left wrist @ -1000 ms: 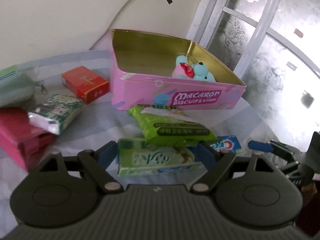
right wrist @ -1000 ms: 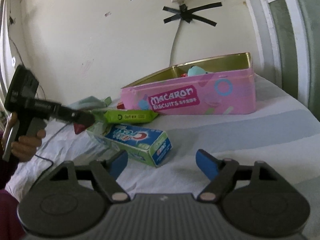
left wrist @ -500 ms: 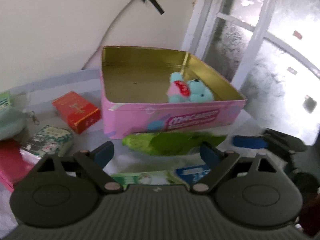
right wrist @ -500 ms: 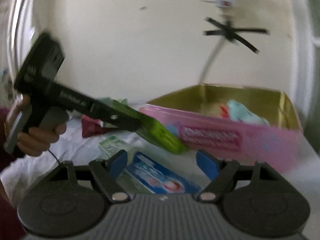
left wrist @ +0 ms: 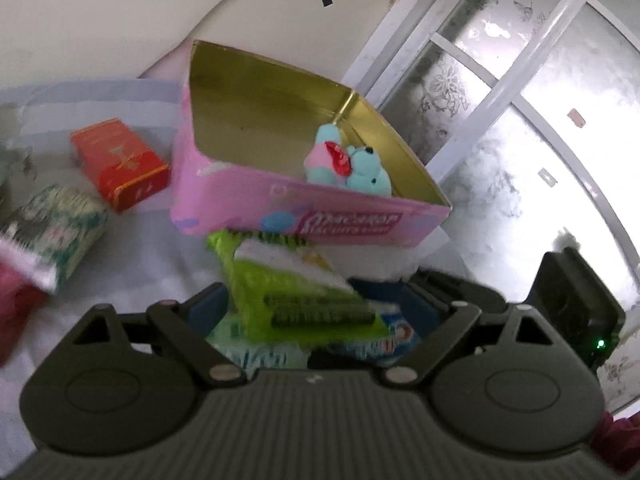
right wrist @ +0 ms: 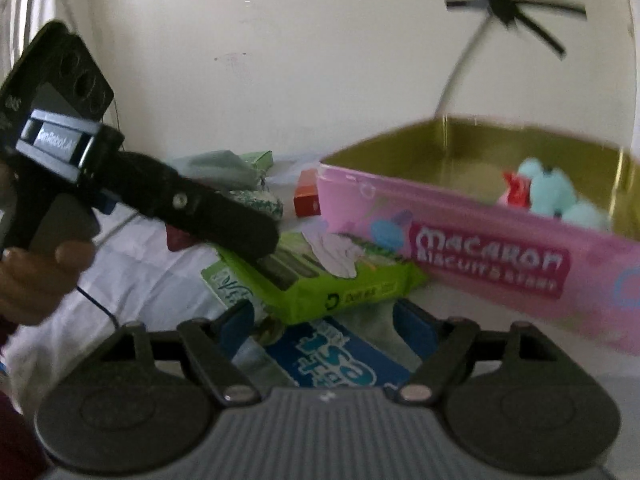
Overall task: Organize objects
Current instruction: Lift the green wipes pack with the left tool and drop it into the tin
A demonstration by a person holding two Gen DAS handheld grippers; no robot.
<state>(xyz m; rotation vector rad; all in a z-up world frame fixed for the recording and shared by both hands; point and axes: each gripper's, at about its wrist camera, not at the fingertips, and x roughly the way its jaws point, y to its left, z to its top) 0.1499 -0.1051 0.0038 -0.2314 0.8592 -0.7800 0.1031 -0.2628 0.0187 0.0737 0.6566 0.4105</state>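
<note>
Flanking green pack (left wrist: 296, 300): tin (left wrist: 248, 208), toothpaste box (right wrist: 340, 356)

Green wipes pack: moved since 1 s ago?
Yes. The green wipes pack is lifted off the bedsheet, held by the left gripper, and now nearer the pink tin.

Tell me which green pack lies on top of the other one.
The bright lime-green pack with the white flap is on top, near the pink tin. The paler green pack lies flat beneath it on the white sheet.
</note>
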